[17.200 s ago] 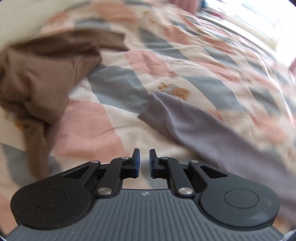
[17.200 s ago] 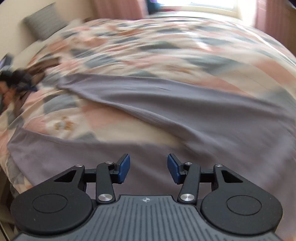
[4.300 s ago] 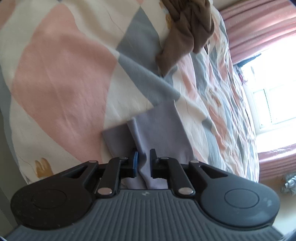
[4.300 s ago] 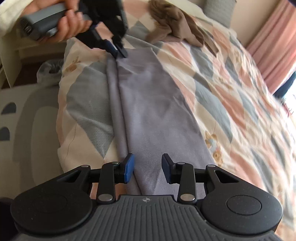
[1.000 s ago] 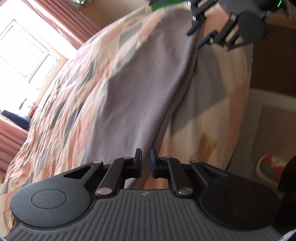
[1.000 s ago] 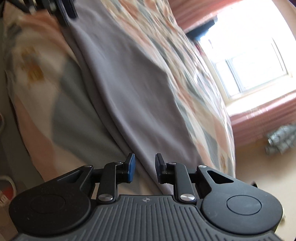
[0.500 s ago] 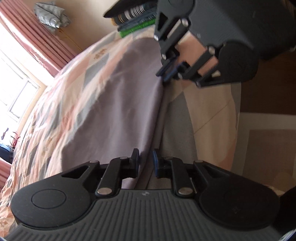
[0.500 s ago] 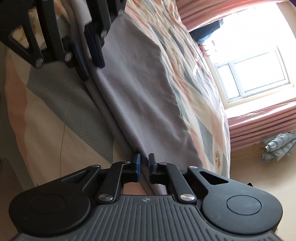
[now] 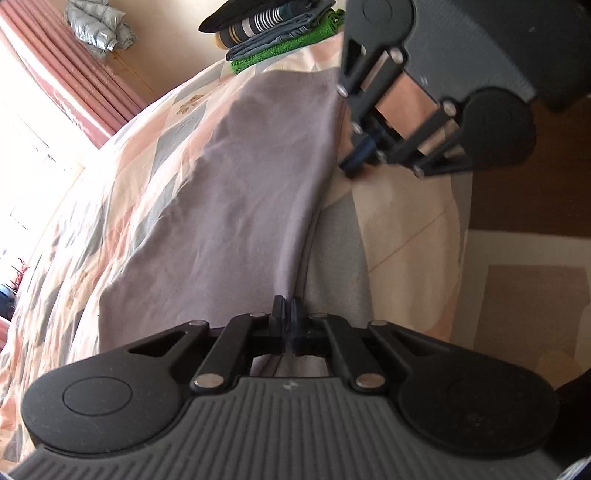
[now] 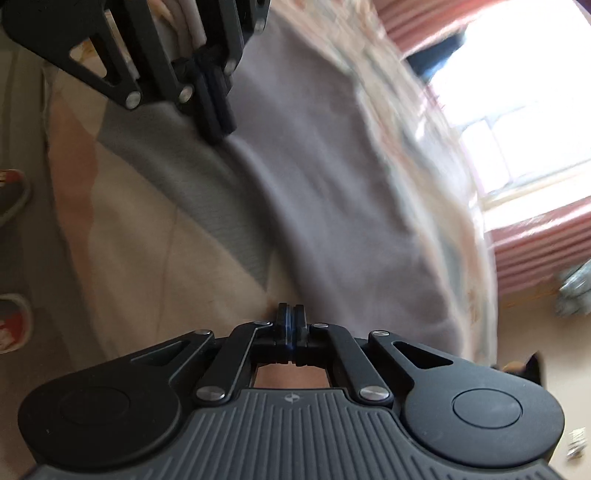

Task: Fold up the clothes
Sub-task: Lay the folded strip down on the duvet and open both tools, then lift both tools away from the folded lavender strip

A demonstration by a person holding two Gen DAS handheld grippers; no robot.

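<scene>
A lavender-grey garment [image 9: 229,206] lies lengthwise along the near side of the patchwork quilt [image 9: 399,229], its long edge doubled over. At the bottom of the left wrist view, my left gripper [image 9: 287,314] is shut on that folded edge. The right gripper [image 9: 349,168] shows at upper right, close by, its tips pinched at the same edge farther along. In the right wrist view the garment [image 10: 325,192] is blurred. My right gripper [image 10: 291,317] is shut where the cloth's edge meets the quilt [image 10: 140,258], and the left gripper [image 10: 218,123] faces it from the upper left.
A stack of folded clothes [image 9: 273,33] sits at the bed's far end. Pink curtains [image 9: 74,74] and a bright window [image 10: 517,110] are beyond the bed. A rug [image 9: 535,288] covers the floor beside it, and shoes [image 10: 11,195] lie there.
Both grippers have gone from slightly open to shut on the garment's folded edge. They have drawn closer together along that edge.
</scene>
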